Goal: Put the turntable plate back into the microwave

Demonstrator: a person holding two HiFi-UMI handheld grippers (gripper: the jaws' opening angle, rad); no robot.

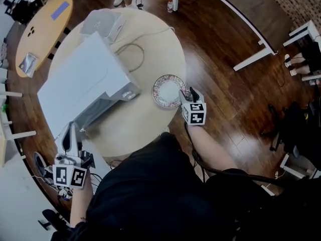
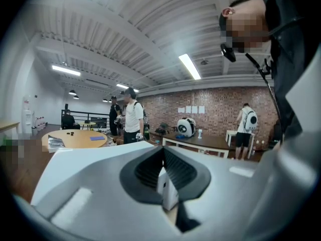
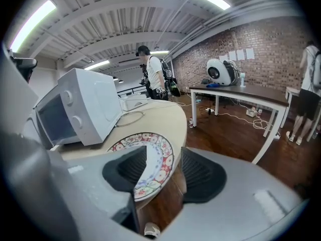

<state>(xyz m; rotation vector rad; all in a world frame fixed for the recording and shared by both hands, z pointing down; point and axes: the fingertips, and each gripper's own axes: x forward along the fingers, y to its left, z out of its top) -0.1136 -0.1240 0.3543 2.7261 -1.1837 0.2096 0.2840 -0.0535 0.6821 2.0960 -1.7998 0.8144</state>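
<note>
The patterned turntable plate [image 1: 168, 89] [image 3: 153, 152] lies flat on the round wooden table [image 1: 150, 39], with its rim out over the table's right edge. My right gripper [image 1: 189, 95] [image 3: 165, 177] stands open, its two pads either side of the plate's near rim. The white microwave [image 1: 83, 82] [image 3: 83, 107] sits left of the plate, its front turned toward me. My left gripper [image 1: 73, 132] [image 2: 164, 177] is shut on a thin white panel edge [image 2: 169, 192] at the microwave's near left end, apparently its door.
A grey cable loop [image 1: 133, 51] and a white box [image 1: 103, 23] lie behind the microwave. Dark wood floor drops away right of the plate. A second round table [image 1: 42, 31] stands at the far left, white table legs [image 1: 256, 56] at the right. People stand farther off.
</note>
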